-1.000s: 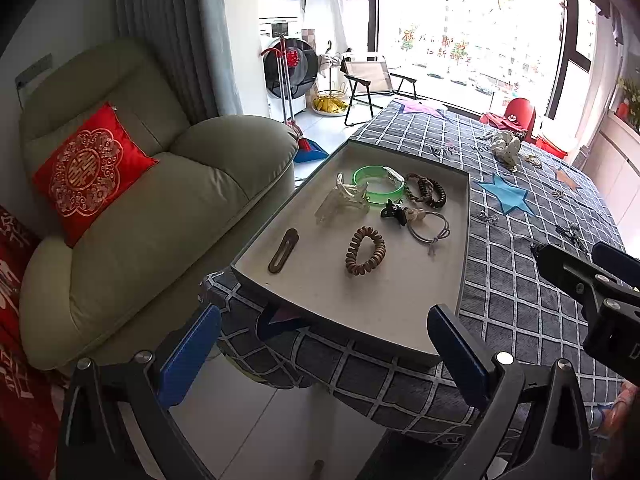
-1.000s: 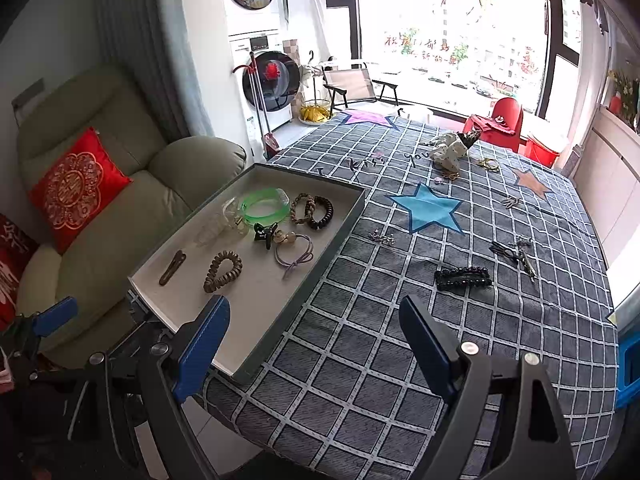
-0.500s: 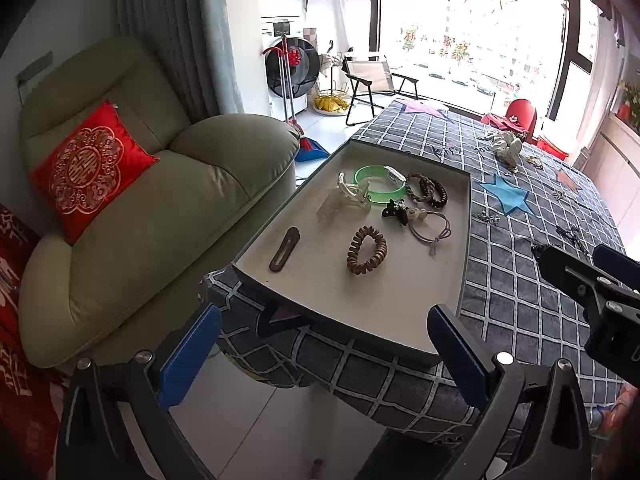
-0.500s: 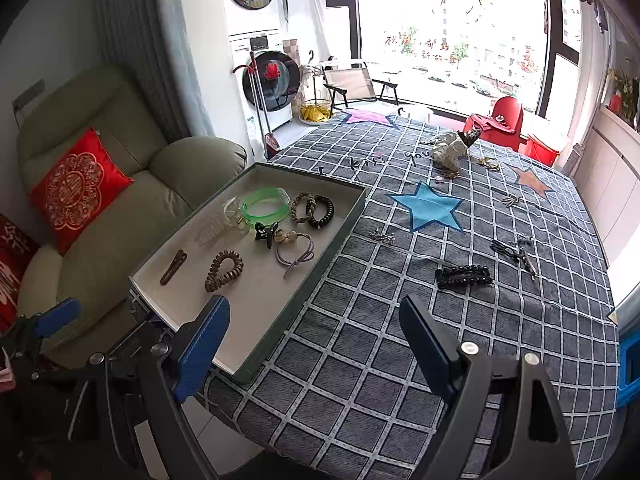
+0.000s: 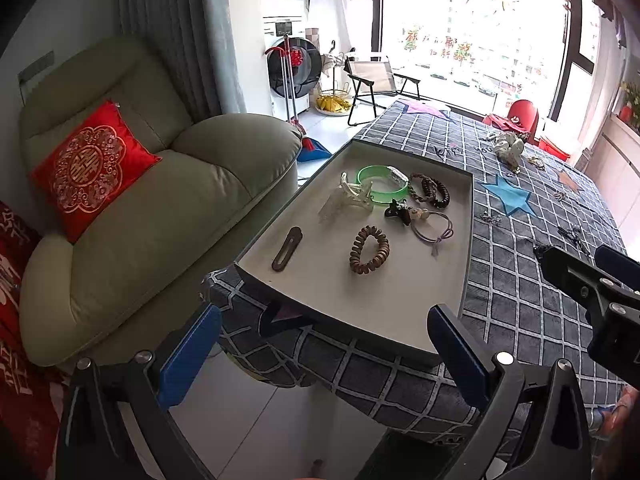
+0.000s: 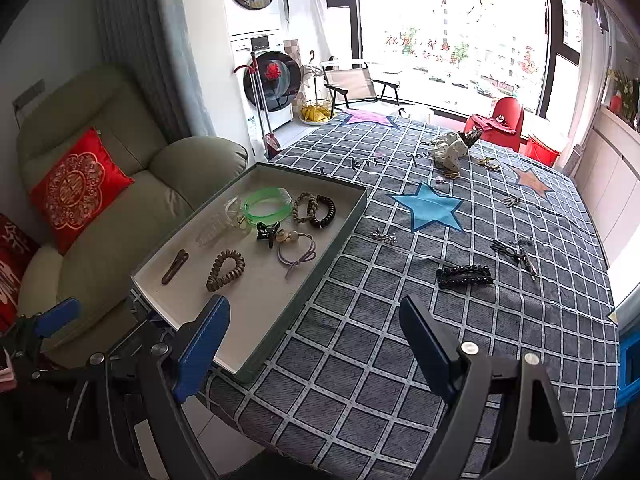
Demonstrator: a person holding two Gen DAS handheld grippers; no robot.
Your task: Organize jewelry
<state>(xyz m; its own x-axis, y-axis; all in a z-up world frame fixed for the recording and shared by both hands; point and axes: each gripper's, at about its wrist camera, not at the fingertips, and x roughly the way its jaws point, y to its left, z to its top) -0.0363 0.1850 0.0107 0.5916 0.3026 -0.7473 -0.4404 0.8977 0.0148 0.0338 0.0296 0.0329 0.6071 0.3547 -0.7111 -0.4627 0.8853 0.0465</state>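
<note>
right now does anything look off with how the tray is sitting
Yes: the tray juts past the table's near corner, its end hanging over the floor, so it could tip. Several pieces, like the black clip, lie loose on the cloth.

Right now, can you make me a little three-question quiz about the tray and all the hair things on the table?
1. True or false: the green bangle lies inside the tray.
2. Which lies outside the tray, on the checked cloth? A) brown spiral hair tie B) black beaded clip C) purple hair tie
3. Fill in: both the left gripper and the right gripper are ____ and hold nothing.

Key: 1 true; 2 B; 3 open.
</note>
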